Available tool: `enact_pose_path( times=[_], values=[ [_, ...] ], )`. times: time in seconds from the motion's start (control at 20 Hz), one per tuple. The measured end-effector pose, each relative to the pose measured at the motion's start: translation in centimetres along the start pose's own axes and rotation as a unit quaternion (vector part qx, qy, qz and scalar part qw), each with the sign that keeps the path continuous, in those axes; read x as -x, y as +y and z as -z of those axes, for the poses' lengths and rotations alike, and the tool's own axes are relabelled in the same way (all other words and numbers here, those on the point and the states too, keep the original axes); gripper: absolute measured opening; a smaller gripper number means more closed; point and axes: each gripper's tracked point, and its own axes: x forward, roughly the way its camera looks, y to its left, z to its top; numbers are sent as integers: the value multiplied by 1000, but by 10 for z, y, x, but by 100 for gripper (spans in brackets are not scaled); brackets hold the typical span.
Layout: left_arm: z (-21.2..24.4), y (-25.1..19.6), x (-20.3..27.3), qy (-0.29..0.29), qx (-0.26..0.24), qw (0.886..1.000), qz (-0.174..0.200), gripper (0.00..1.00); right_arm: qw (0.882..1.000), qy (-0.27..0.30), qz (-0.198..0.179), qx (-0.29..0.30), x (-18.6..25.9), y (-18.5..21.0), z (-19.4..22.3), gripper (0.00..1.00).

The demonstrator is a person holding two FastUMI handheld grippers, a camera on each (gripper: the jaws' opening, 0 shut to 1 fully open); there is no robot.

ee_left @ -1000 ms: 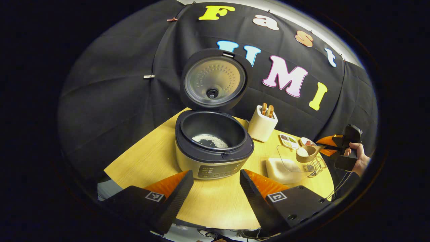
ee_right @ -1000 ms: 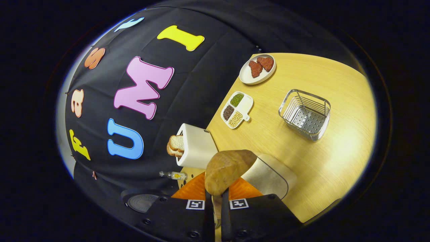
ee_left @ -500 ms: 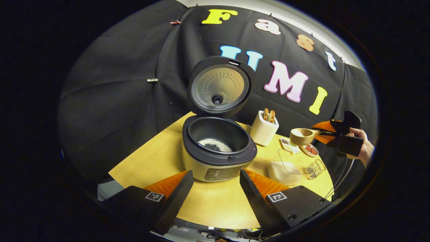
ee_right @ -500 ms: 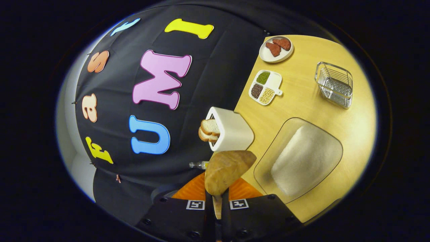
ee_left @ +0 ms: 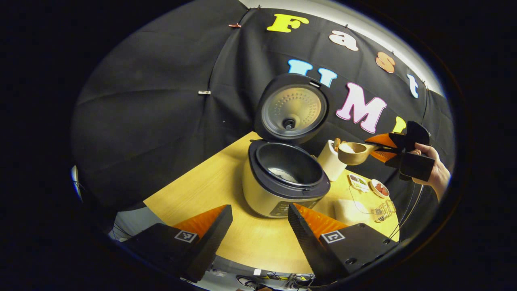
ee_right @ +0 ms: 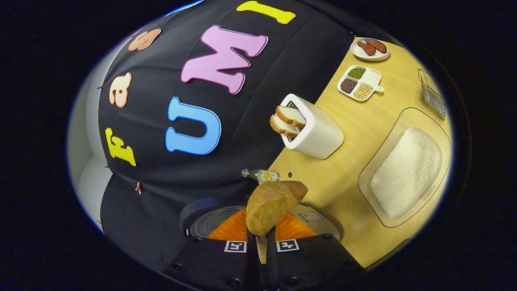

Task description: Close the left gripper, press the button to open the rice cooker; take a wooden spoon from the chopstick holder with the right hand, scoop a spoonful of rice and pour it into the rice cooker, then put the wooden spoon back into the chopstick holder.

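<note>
The rice cooker (ee_left: 282, 190) stands open with its lid (ee_left: 293, 110) upright, and a little rice lies in the pot (ee_left: 287, 174). My right gripper (ee_left: 375, 148) is shut on the handle of the wooden spoon (ee_left: 352, 152), which carries rice level, just right of the cooker and in front of the white chopstick holder (ee_left: 330, 165). In the right gripper view the spoon's underside (ee_right: 272, 204) hides the right gripper (ee_right: 260, 251) fingertips, above the cooker's lid (ee_right: 208, 214). My left gripper (ee_left: 258, 236) hangs open in front of the cooker, holding nothing.
A clear tub of rice (ee_right: 406, 171) lies right of the chopstick holder (ee_right: 319, 133). Behind stand a divided dish of beans (ee_right: 359, 81), a plate with red pieces (ee_right: 369, 48) and a wire basket (ee_right: 432, 97). A small bottle (ee_right: 262, 175) lies by the wall. A hand (ee_left: 434, 171) holds the right gripper.
The right gripper lifted the loaded spoon off the rice tub and carried it up and left toward the cooker. The left gripper drew back to the left, staying open.
</note>
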Motion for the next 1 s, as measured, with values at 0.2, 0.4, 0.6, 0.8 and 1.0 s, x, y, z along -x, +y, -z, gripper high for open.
enact_pose_path(
  times=[0.2,0.4,0.6,0.8,1.0],
  values=[
    [-5,22,-1,-2,15,1000,-14,96,997,13,-17,75,-24,33,38,12],
    [-7,33,0,-5,33,999,-24,96,981,1,-24,195,-48,48,68,12],
    [-1,44,1,2,33,999,-35,95,960,5,-25,278,-67,50,98,12],
    [10,54,-2,15,22,999,-42,96,919,-4,-25,393,-77,42,126,12],
    [12,55,0,18,16,999,-40,96,888,5,-41,459,-82,41,154,12]
  ],
)
